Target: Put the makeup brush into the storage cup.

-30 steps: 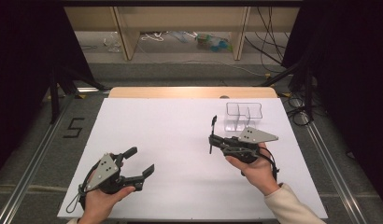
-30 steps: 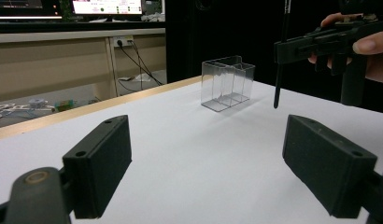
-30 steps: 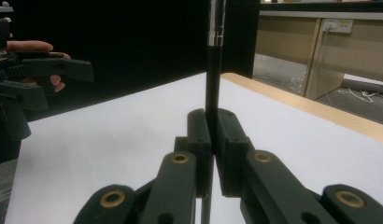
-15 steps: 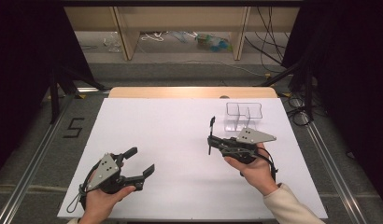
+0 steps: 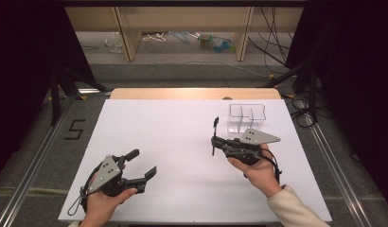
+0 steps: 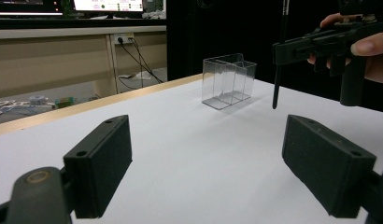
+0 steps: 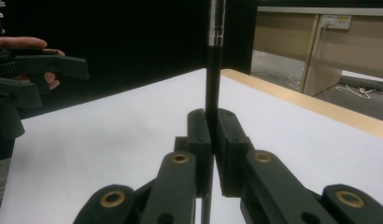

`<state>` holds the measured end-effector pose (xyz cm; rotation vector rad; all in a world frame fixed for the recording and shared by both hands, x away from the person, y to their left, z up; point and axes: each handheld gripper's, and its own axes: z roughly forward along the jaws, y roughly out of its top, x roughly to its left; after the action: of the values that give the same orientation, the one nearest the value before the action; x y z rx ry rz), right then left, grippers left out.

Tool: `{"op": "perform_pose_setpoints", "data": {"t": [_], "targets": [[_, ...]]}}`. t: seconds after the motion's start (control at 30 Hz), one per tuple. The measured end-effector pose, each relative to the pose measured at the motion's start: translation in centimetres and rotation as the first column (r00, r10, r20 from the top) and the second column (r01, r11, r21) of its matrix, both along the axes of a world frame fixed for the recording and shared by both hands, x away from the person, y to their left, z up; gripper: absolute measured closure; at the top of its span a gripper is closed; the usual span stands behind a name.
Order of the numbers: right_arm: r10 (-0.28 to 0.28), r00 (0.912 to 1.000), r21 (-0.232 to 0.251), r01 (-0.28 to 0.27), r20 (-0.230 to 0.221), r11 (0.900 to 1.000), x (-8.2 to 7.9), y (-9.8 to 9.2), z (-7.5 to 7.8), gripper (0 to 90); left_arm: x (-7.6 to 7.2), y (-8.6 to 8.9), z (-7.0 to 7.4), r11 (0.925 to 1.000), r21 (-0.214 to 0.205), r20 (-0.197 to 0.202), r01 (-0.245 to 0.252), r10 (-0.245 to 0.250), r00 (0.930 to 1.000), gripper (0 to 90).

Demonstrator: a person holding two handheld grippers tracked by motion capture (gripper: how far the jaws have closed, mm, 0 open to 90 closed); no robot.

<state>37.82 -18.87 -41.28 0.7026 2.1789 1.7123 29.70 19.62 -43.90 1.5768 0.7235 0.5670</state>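
Over the white table point(image 5: 182, 137) nothing's shifted vs a sec ago: my right gripper point(image 5: 215, 140) stays clamped on the thin black pen point(image 5: 214, 135), upright, near the clear organizer box point(image 5: 246, 118), left gripper point(image 5: 142, 164) wide open w/ nothing, so drop-in's still pending.

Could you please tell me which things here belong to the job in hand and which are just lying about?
Part of the job:
- thin black pen, upright, clamped in the right gripper
- clear divided holder on the white table, just beyond the pen
- left gripper, fingers apart, nothing between them

Just lying about:
- clutter and cables on the floor past the table
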Motion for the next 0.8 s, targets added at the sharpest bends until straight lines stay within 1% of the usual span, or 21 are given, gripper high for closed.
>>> {"op": "perform_pose_setpoints", "data": {"t": [0.03, 0.1, 0.13, 0.2, 0.27, 0.37, 0.53, 0.63, 0.67, 0.8], "targets": [[-0.014, 0.9998, 0.013, 0.014, 0.011, 0.9998, 0.03, 0.06, -0.05, 85.9, 0.00, 0.00, 0.01, 1.0000, -0.001, 0.000, 0.000, 0.000, 1.0000, 15.8], [-0.012, 0.9999, 0.004, 0.012, 0.002, 0.9999, 0.05, -0.02, 0.02, 86.0, -0.02, 0.01, 0.02, 1.0000, -0.002, -0.001, -0.003, 0.003, 1.0000, 15.8], [-0.011, 0.9999, 0.015, 0.011, 0.004, 0.9998, 0.10, -0.01, 0.01, 86.0, -0.02, 0.01, 0.03, 1.0000, 0.000, 0.000, -0.003, 0.003, 1.0000, 15.8], [-0.019, 0.9998, 0.010, 0.019, 0.007, 0.9998, 0.15, -0.09, 0.08, 86.0, -0.03, 0.00, 0.05, 1.0000, 0.001, 0.002, -0.005, 0.005, 1.0000, 15.8], [-0.015, 0.9999, 0.005, 0.015, 0.005, 0.9999, 0.19, -0.19, 0.14, 85.9, -0.02, -0.01, 0.05, 1.0000, 0.000, 0.002, -0.004, 0.004, 1.0000, 15.8], [-0.024, 0.9997, 0.019, 0.024, 0.006, 0.9995, 0.24, -0.29, 0.16, 85.9, -0.02, -0.02, 0.04, 1.0000, 0.000, 0.001, -0.001, 0.001, 1.0000, 15.8], [-0.020, 0.9998, 0.011, 0.020, 0.001, 0.9998, 0.31, -0.35, 0.18, 85.9, -0.02, 0.02, 0.06, 1.0000, -0.005, 0.001, -0.003, 0.003, 1.0000, 15.8], [-0.023, 0.9997, 0.030, 0.023, 0.011, 0.9993, 0.42, -0.26, 0.04, 85.9, -0.02, 0.02, 0.06, 1.0000, -0.005, 0.001, -0.004, 0.004, 1.0000, 15.7], [-0.025, 0.9997, 0.028, 0.025, 0.005, 0.9993, 0.39, -0.31, 0.07, 85.9, -0.02, 0.02, 0.07, 1.0000, -0.006, 0.001, -0.005, 0.005, 1.0000, 15.7], [-0.040, 0.9991, 0.015, 0.040, 0.011, 0.9991, 0.42, -0.52, 0.21, 85.9, -0.01, 0.04, 0.06, 1.0000, -0.005, 0.001, -0.005, 0.005, 1.0000, 15.7]]}}
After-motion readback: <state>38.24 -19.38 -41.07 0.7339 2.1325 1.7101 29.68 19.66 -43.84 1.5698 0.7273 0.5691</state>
